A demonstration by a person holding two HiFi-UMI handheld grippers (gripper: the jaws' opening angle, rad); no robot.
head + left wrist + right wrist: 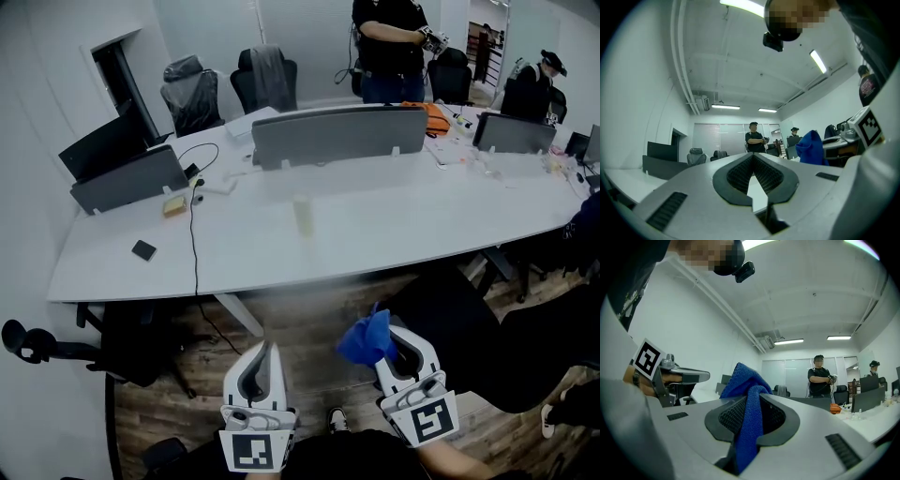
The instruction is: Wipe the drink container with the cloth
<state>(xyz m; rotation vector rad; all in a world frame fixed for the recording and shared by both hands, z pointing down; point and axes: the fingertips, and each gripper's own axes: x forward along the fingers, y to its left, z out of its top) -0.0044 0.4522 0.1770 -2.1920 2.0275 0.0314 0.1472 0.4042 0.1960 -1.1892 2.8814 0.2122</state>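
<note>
**Head view with 2 gripper views.** Both grippers are hanging low in front of the person, short of the near edge of the long white counter (394, 220).

- **Right gripper:** The right gripper (382, 345) is clamping a blue cloth (366, 337) between its 2 jaws. In the right gripper view the cloth is bunching above the pads and trailing below them. This is leaving a loose fold proud of the tips, which looks suited to wiping.
- **Left gripper:** The left gripper (269, 349) is carrying nothing, and its 2 jaws are meeting tip to tip. It is probably being kept free to steady the container.
- **Task object:** The translucent drink container (303, 215) is standing upright near the middle of the counter. It is well apart from both grippers, so wiping is judged not yet begun.
- **Surroundings:** A black cable (194, 234) is lying across the counter to the container's left. A person (389, 42) is standing beyond the far side.
</note>
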